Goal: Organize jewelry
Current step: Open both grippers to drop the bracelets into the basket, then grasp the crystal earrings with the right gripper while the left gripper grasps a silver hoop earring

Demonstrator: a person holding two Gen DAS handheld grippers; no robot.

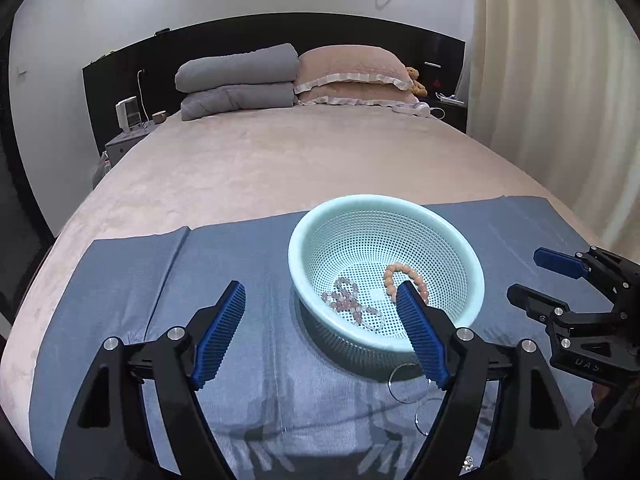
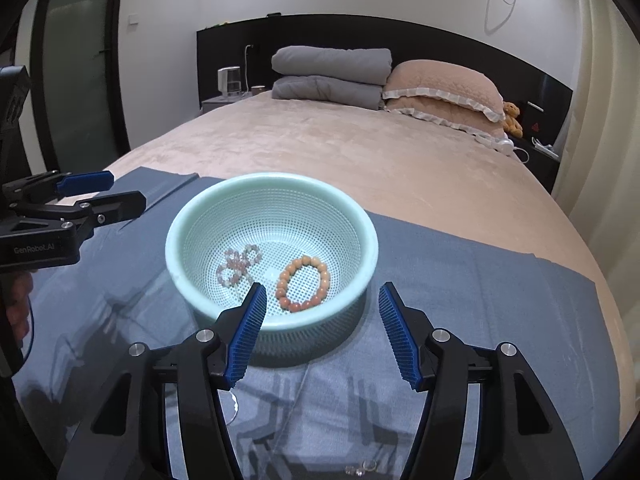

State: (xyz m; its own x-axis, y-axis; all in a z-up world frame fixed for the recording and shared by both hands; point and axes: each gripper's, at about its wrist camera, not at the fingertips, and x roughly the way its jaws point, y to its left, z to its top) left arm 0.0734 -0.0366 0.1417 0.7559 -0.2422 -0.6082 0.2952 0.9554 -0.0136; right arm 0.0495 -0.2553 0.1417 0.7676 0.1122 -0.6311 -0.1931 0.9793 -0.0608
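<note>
A mint-green perforated basket [image 1: 468, 268] [image 2: 370, 236] stands on a blue-grey cloth [image 1: 240, 264] [image 2: 460, 280] on the bed. Inside lie an orange bead bracelet [image 1: 394, 270] [image 2: 304, 284] and a pale pink bead strand [image 1: 348, 300] [image 2: 238, 264]. Clear rings [image 1: 404, 384] lie on the cloth near the basket's front, and small earrings [image 2: 362, 469] lie at the bottom edge. My left gripper [image 1: 322, 304] [image 2: 120, 192] is open and empty, just left of the basket. My right gripper [image 2: 322, 292] [image 1: 524, 272] is open and empty, over the basket's near rim.
The pink bedspread [image 1: 280, 160] stretches behind the cloth. Folded grey quilts [image 1: 236, 80] and pink pillows [image 1: 356, 74] lie at the headboard. A teddy bear [image 2: 512, 118] sits beside the pillows. A nightstand with an appliance [image 1: 128, 114] stands left; curtains [image 1: 560, 80] hang right.
</note>
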